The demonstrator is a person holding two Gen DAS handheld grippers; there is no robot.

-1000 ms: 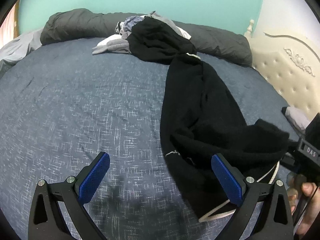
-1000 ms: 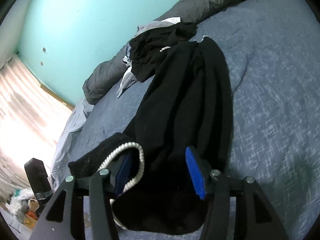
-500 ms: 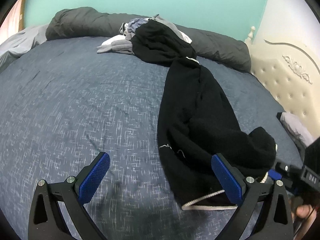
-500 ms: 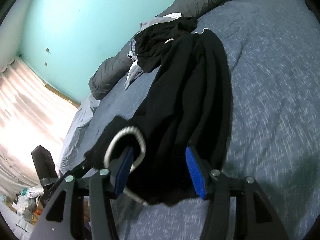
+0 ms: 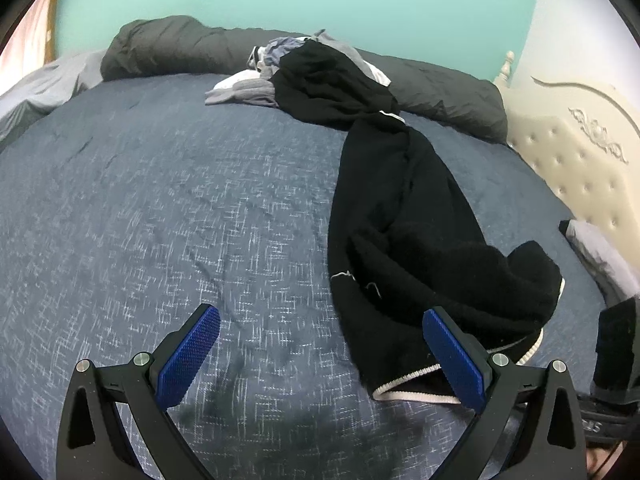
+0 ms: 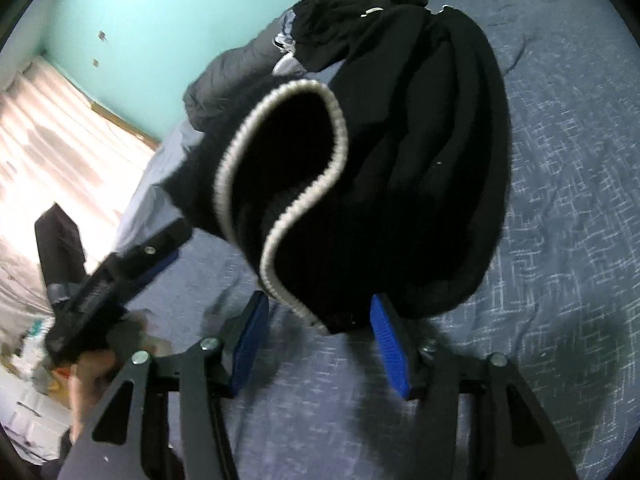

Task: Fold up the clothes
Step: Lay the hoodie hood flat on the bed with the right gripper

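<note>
Black garment (image 5: 404, 216) with a white-trimmed hem is stretched out long across the blue bed (image 5: 160, 200), its far end running into the clothes pile (image 5: 304, 68) by the dark pillows (image 5: 440, 92). Near end is bunched and lifted just off the bed, hem opening gaping toward the right camera.

Right tongs (image 6: 320, 344) are only partly spread, and the hem edge hangs down between the blue pads. Honestly can't tell if they're actually biting fabric or it's just draped there. Left tongs (image 5: 320, 360) are spread wide with nothing in them, hovering over the bed just beside the hem.

What could go wrong: if that hold is only on the thin trim, the heavy knit could slide out and flop into a heap. Pulling harder might also drag the pile along, since the far end looks tangled in it. And it's twisted lengthwise, so folding as-is would lock in the twist.

Count: one black garment laid out, one mixed pile (can't count the pieces), two tongs, one bed.
</note>
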